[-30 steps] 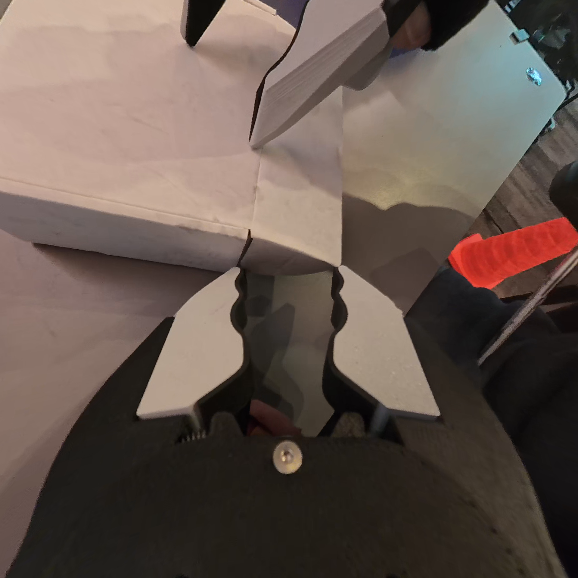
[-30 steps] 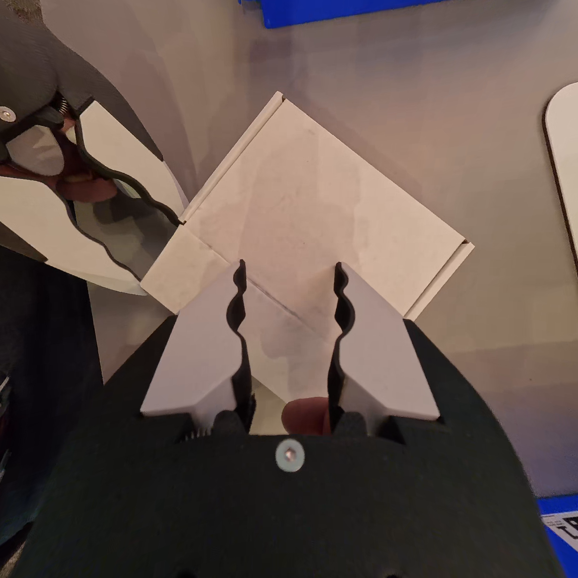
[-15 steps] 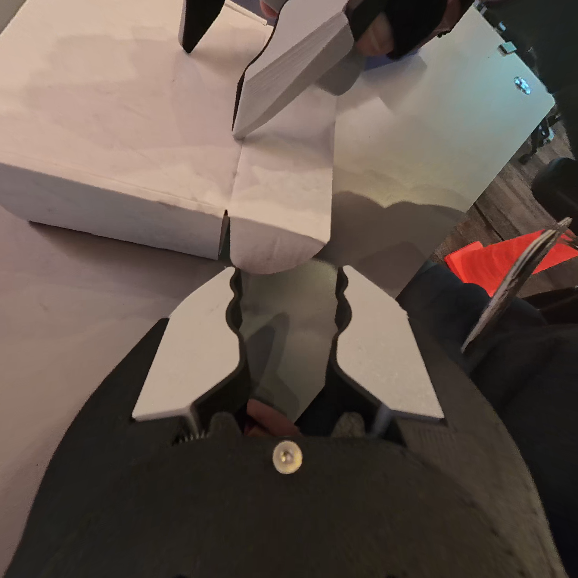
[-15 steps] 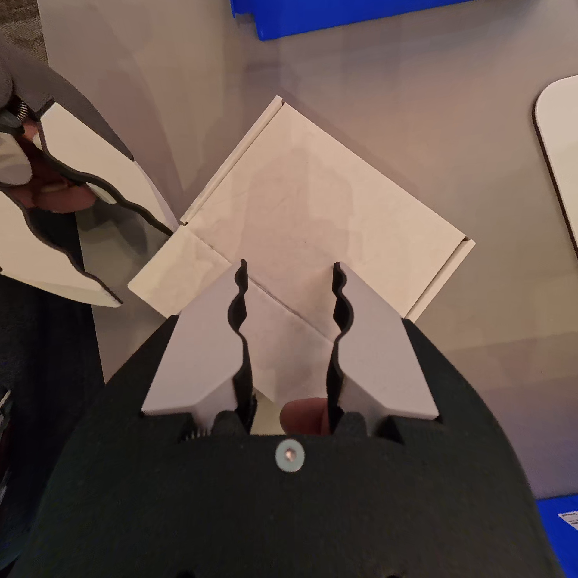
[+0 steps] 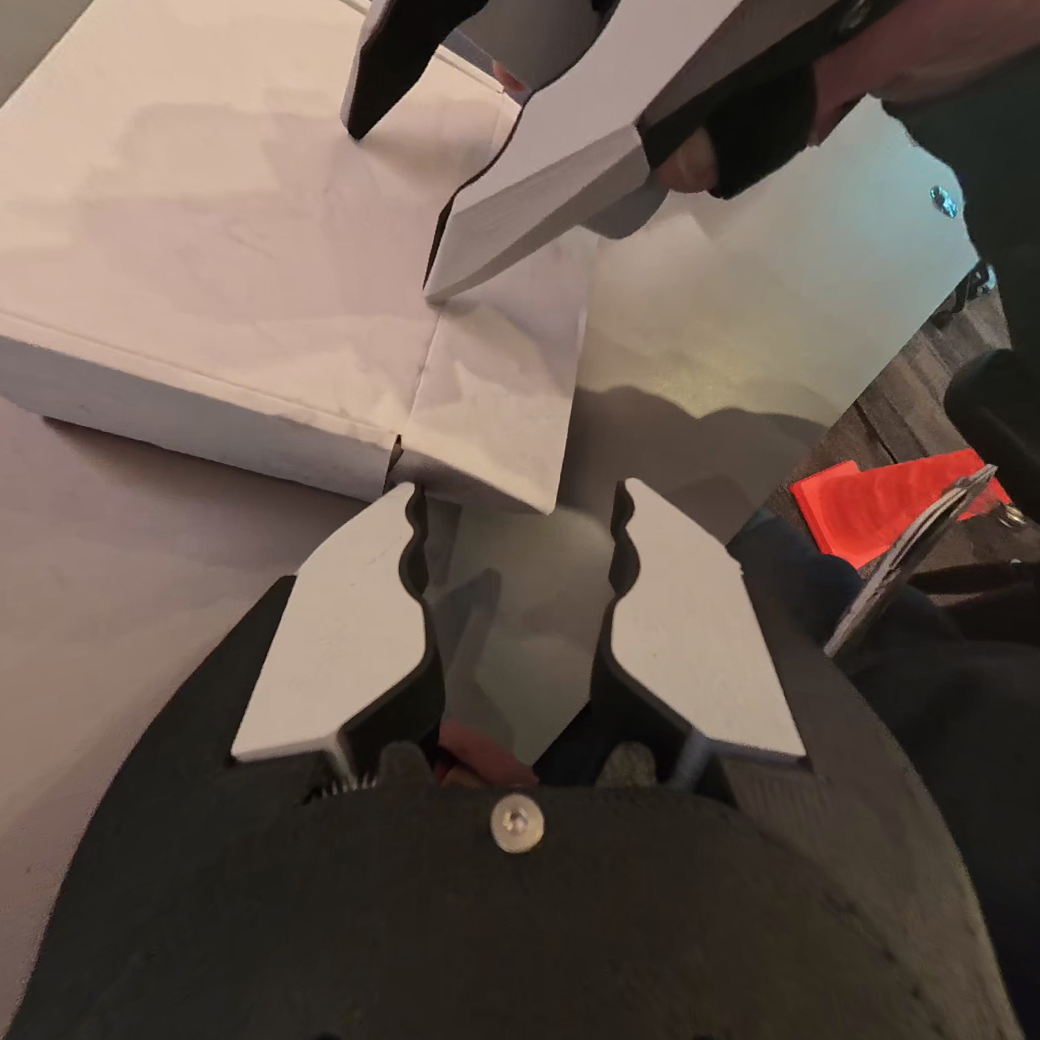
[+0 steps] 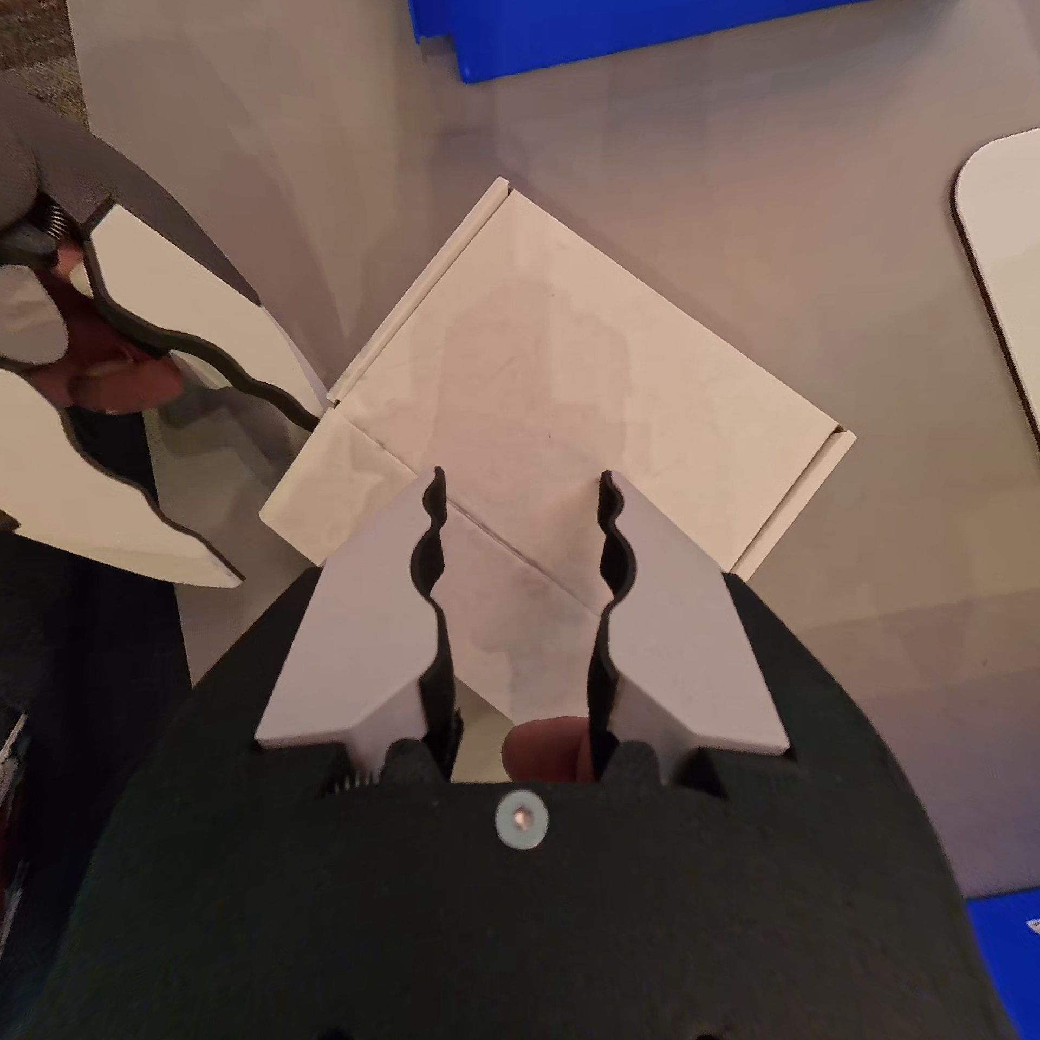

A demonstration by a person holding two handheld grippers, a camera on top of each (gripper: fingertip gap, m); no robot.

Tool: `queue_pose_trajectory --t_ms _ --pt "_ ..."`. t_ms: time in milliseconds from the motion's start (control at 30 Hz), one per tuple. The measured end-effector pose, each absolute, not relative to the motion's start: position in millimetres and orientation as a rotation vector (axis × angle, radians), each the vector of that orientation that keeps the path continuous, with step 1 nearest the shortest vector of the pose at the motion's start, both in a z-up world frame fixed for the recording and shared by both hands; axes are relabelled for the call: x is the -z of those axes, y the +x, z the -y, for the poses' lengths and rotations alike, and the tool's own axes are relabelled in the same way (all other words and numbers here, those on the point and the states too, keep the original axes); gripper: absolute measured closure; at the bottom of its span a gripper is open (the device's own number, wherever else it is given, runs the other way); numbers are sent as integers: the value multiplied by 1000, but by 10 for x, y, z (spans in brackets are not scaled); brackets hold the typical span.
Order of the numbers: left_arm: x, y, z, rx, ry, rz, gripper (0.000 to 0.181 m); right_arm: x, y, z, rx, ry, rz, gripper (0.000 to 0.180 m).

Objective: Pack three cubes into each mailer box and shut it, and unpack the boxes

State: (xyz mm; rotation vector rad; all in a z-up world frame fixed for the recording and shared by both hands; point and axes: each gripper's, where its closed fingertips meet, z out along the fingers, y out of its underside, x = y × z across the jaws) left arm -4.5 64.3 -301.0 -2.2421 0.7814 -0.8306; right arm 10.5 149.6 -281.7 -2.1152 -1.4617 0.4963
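One grey table (image 6: 731, 197) carries one white mailer box (image 6: 563, 382), closed, lying flat near its edge with a side flap (image 5: 495, 405) sticking out. Two blue objects show: one (image 6: 563, 34) cut off at the top, one (image 6: 1007, 956) at the lower right bearing a label too cropped to read. A white board (image 6: 1007, 253) is also cut off. No cubes show. The right gripper (image 6: 520, 478) hovers spread above the box; the left gripper (image 5: 515, 489), also spread and empty, sits just beside the flap.
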Motion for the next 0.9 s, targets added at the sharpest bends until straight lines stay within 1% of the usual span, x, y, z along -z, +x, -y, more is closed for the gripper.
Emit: queue_pose_trajectory --t_ms 167,267,633,767,833,900 --pt "2970 -32 -632 874 -2236 -732 121 2820 102 -1492 -499 -2121 1446 127" --pt "3070 -137 -741 694 -2250 -728 129 2818 97 -1483 -495 -2120 1431 127" --pt "3092 -273 -732 611 -2221 -839 130 2813 67 -1399 -472 -2151 1315 126" --pt "3092 -381 -772 554 -2192 -863 121 2815 62 -1370 -471 -2147 1306 125" --pt "3075 -382 -781 575 -2162 -855 119 2814 61 -1370 -474 -2145 1306 125" --pt "3084 -405 -807 506 -2127 -889 116 2814 64 -1369 -474 -2142 1308 126"
